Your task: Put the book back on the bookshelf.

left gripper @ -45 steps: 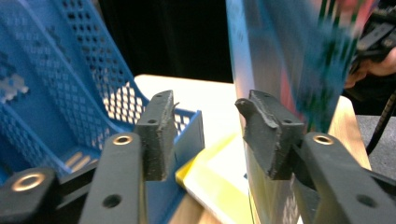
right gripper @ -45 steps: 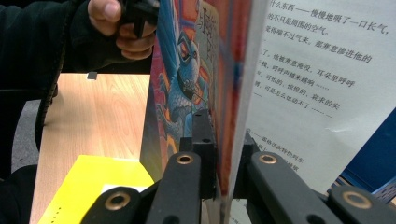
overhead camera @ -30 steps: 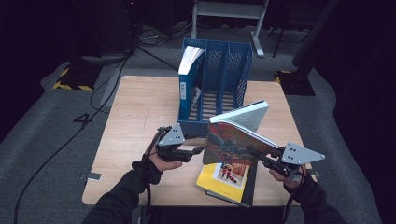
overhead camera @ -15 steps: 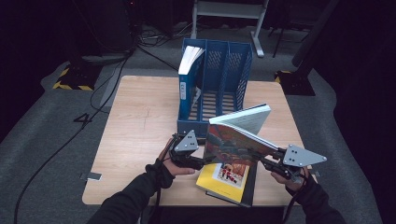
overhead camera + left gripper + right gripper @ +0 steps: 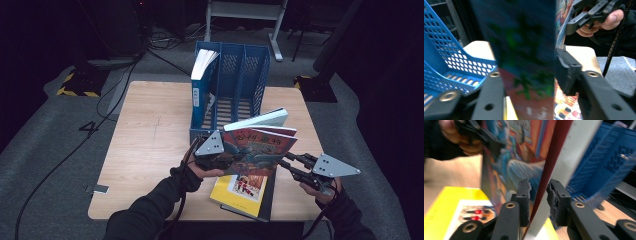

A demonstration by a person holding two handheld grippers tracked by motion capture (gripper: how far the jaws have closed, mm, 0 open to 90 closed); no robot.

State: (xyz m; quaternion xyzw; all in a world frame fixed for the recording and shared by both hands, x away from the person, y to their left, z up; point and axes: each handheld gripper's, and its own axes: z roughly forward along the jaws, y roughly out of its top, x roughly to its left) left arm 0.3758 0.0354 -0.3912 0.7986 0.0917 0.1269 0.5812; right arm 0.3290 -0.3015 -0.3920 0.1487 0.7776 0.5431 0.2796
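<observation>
Book with the colourful cover hangs tilted above the table, over a yellow book, before the blue file rack. Left gripper has just been closing on its spine; right gripper has just been opening, jaws loosely straddling its edge.

Yellow book partly hidden under raised book, dark book beneath barely visible

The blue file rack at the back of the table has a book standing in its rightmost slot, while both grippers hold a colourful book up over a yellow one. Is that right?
Not quite. The book stands in the leftmost slot of the blue file rack, as the high view shows; the other slots look empty. The rest holds: the left gripper and right gripper are at the colourful book, raised over the yellow book.
</observation>
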